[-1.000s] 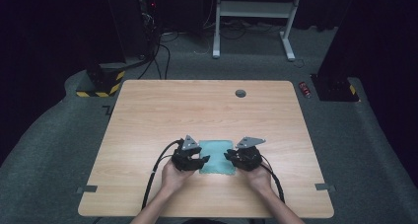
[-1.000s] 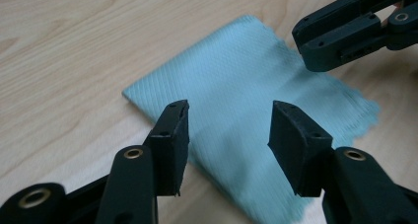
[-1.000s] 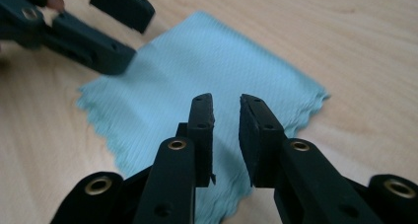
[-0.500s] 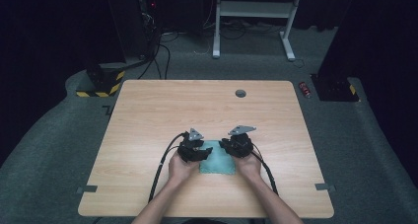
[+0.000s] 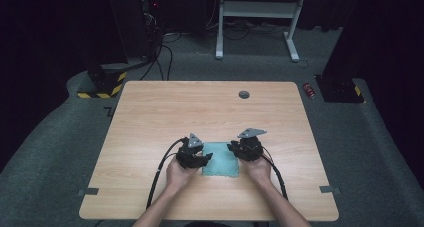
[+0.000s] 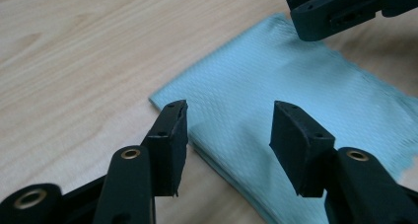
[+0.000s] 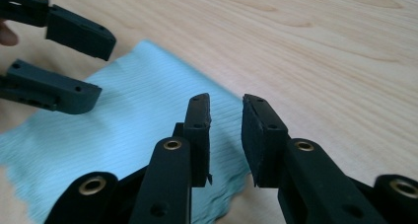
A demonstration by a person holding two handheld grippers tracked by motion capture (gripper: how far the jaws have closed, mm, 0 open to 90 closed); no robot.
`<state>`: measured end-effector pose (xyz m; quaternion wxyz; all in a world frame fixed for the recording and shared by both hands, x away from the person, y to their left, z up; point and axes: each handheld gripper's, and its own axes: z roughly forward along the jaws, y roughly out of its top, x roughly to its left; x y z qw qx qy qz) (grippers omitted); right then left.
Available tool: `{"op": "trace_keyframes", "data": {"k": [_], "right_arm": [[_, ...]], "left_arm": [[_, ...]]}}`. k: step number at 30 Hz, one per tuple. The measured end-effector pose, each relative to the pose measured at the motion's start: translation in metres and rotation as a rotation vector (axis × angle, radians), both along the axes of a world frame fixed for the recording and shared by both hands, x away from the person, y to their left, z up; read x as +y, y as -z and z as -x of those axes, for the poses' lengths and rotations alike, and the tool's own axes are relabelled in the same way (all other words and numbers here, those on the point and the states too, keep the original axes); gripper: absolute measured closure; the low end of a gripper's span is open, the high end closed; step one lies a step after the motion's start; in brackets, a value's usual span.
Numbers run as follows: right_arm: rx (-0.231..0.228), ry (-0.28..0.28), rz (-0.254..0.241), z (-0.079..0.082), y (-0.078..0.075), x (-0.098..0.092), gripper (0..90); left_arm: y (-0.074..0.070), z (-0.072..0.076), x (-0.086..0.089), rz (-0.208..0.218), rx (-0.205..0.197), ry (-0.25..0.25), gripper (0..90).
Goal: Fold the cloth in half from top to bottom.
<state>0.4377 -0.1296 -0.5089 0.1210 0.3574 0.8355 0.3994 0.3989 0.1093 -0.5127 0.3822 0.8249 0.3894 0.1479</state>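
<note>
Cloth (image 5: 220, 159) lies flat and folded on desk (image 5: 150, 117), near the front edge, centre. Left tool (image 5: 201, 161) sits at cloth's 9 o'clock edge, jaws apart over the near corner, nothing pinched, pads clear of the fabric. Right tool (image 5: 233, 148) at cloth's 2 o'clock corner; jaws have just been opening, narrow gap, cloth edge under them, not clamped. Small dark disc (image 5: 244, 94) at desk's 12 o'clock, well apart from cloth.

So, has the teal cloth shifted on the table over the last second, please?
No: the teal cloth lies where it did, its right edge still just left of the round hole farther up the high view.
</note>
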Motion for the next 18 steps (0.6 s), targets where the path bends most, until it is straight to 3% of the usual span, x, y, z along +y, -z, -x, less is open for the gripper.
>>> {"op": "trace_keyframes", "data": {"k": [5,7,13,14,18], "right_arm": [[-0.006,-0.037,0.005,0.024,0.006,-0.006,71.9],[-0.007,-0.044,0.02,0.03,0.009,-0.011,70.8],[-0.024,-0.048,0.055,0.04,0.012,-0.017,67.7],[-0.026,-0.047,0.051,0.04,0.011,-0.018,67.1],[-0.04,-0.026,0.014,0.041,0.005,-0.026,65.3]], "left_arm": [[0.005,0.016,0.004,-0.049,-0.014,0.011,47.6],[0.007,0.023,0.007,-0.069,-0.037,0.012,46.8],[0.007,0.033,0.014,-0.046,-0.03,0.012,45.3],[0.006,0.034,0.016,-0.055,-0.038,0.015,44.8],[0.002,0.037,0.025,0.001,-0.032,-0.006,44.0]]}}
